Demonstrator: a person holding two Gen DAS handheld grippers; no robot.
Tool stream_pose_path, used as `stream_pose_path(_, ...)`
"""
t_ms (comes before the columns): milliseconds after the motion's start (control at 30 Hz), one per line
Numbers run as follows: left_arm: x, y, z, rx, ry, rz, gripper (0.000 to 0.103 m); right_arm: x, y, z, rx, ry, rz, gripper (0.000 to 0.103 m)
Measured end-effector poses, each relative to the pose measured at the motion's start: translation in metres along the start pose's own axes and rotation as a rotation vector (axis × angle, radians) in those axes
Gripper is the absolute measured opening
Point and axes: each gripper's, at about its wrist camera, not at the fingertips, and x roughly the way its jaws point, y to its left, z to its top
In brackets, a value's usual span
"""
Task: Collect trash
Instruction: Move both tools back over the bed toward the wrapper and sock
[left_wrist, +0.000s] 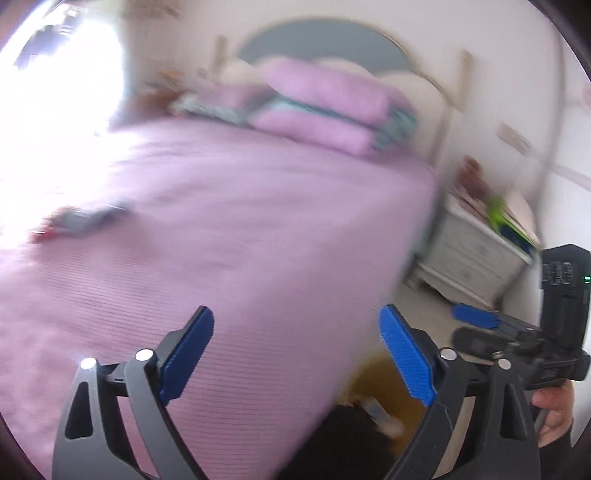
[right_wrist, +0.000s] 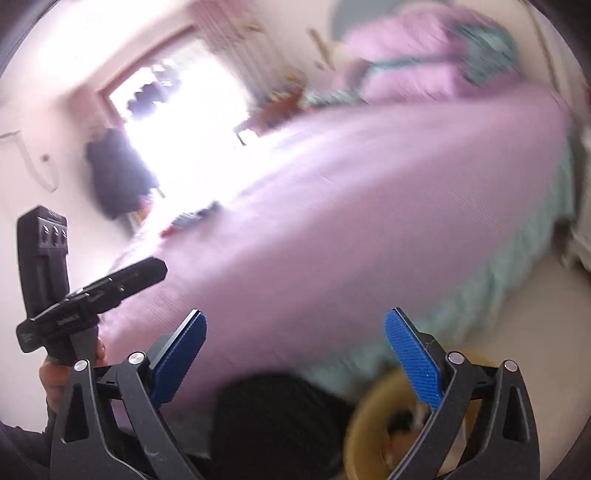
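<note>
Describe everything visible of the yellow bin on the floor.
The bin is a round, yellow-ochre container, plastic by the look, standing open-topped on the pale floor at the foot corner of the bed. Blurred scraps lie inside, one pale and papery. In the right wrist view it sits low, partly behind the right claw; in the left wrist view only a sliver shows. Neither claw touches it. Motion blur hides finer detail.

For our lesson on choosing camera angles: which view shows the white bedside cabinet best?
The left wrist view. There the white bedside cabinet stands beside the bed at the right, its drawer fronts facing the camera, though blurred. The right wrist view shows only a pale sliver at its far right edge, too smeared to identify.
</note>
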Motion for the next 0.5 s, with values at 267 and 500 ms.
stream_pose_path(267, -0.053, 0.092, 0.026, -0.132, -0.116, 0.241, 0.099, 0.061, 0.107, 0.055, -0.258, -0.099, 0.170, 0.095)
stream_pose_path(500, -0.073, 0.185, 0.038, -0.289, -0.188, 0.397, 0.099, 0.134, 0.153, 0.095, -0.213, -0.042, 0.247, 0.095)
